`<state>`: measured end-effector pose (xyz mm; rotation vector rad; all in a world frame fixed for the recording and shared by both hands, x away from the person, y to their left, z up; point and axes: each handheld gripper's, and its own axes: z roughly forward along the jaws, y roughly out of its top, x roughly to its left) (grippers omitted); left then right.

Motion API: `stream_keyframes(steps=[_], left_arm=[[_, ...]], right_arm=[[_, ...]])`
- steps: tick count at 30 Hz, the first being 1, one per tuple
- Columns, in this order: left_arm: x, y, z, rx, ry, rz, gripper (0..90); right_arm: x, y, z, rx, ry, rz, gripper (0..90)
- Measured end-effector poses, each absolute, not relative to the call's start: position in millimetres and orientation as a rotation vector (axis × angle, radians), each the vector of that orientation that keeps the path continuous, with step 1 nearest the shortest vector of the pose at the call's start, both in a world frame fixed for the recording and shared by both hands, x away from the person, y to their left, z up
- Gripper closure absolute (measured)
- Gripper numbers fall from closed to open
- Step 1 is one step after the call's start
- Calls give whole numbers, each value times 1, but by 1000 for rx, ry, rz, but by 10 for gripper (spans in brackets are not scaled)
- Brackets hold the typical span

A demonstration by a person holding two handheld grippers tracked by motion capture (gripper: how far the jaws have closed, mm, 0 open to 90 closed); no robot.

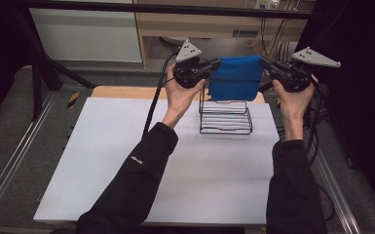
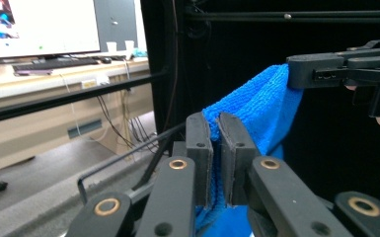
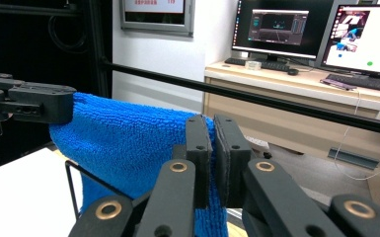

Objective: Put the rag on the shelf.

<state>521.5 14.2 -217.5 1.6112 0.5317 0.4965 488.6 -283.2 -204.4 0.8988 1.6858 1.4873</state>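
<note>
Both jaws clenched on towel (image 1: 236, 78) corners, left gripper (image 1: 209, 68) and right gripper (image 1: 267, 66). Keep taut, lower evenly over rack (image 1: 225, 117).

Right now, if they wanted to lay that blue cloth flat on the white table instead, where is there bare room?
The white table is bare left of the wire rack, out to its left edge, and across the near half between the two sleeves. It is crowded at the far middle, where the left gripper and right gripper hold the blue cloth above the rack.
</note>
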Motion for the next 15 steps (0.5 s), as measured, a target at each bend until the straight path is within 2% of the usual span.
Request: stream_keyframes(steps=[15], left_arm=[[507,15,-220,1683,539,435,835]], right_arm=[[468,-288,-213,901,1770,1468,860]])
